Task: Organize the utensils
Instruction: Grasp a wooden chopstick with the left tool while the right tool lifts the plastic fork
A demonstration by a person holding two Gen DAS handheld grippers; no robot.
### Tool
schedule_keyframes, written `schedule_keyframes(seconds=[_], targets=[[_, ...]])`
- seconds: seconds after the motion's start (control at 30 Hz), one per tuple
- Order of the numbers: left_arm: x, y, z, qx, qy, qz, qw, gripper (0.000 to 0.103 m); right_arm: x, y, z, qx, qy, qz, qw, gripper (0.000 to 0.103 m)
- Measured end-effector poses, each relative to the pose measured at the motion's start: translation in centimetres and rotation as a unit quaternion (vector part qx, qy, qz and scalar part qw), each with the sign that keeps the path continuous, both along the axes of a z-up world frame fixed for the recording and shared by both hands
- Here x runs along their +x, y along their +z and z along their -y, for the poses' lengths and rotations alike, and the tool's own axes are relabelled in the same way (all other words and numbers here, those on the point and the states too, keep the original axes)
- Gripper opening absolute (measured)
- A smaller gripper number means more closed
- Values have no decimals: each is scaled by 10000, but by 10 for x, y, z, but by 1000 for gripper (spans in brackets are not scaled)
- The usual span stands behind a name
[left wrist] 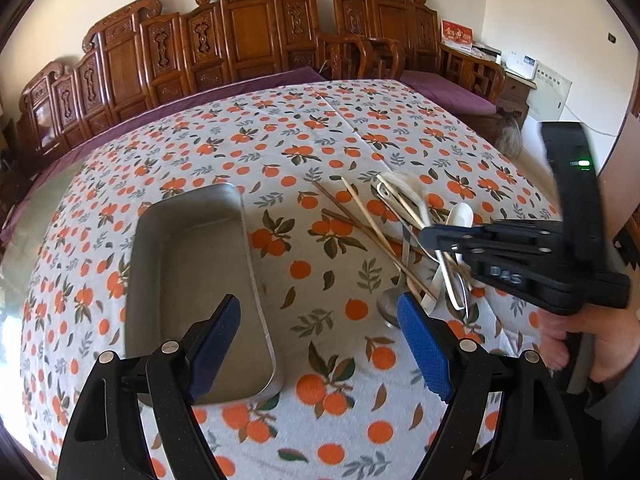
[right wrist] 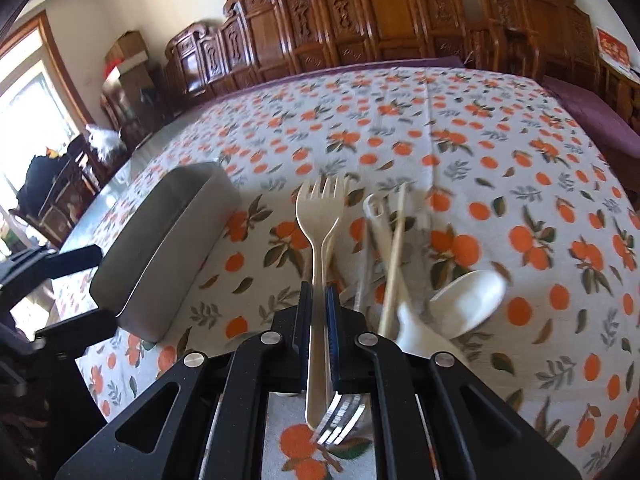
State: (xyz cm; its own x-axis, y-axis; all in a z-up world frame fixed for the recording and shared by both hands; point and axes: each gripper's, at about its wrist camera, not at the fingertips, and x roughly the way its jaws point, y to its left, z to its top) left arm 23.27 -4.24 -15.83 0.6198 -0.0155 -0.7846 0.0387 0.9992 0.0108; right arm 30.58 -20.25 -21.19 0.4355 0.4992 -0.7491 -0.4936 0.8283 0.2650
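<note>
Right gripper (right wrist: 319,300) clamped tight on the cream plastic fork (right wrist: 319,216), tines pointing away. Left gripper (left wrist: 320,332) jaws wide apart, holding nothing, hovering over the metal tray's (left wrist: 192,264) near right corner. Utensil pile (left wrist: 400,232) lies right of the tray on the orange-print tablecloth (left wrist: 320,128).

Left tongs (left wrist: 320,340): blue pads spread wide, nothing between them, pointing steeply downward. Right tongs (right wrist: 319,320): pads drawn almost together, clamped on a thin handle, also angled downward. In the left wrist view a hand (left wrist: 596,344) grips the right tongs' black handle, off to the left tongs' right.
</note>
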Motion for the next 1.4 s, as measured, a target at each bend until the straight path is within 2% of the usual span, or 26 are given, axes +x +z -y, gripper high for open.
schedule_keyframes(seconds=[0.27,0.53,0.8,0.9,0.97,1.17,1.4], targets=[[35,-16,19,-74,-40,-168,9998,68,7,12,34,321,-310,103,9990,9],[70,-36,31,-210,20,-378,9991,59,14,11,45,490,-493,21,9976,9],[102,-60,34,-687,202,-735,9947,42,16,10,49,604,-582,-36,9965,9],[107,-67,35,-869,257,-834,9924,37,17,10,50,632,-597,-39,9962,9],[110,-72,35,-973,280,-919,9906,28,18,9,51,656,-616,-64,9959,9],[108,-75,31,-1260,310,-1023,9863,10,18,9,50,650,-617,-54,9960,9],[98,-67,21,-1257,350,-973,9867,5,17,14,43,658,-542,-24,9964,9]])
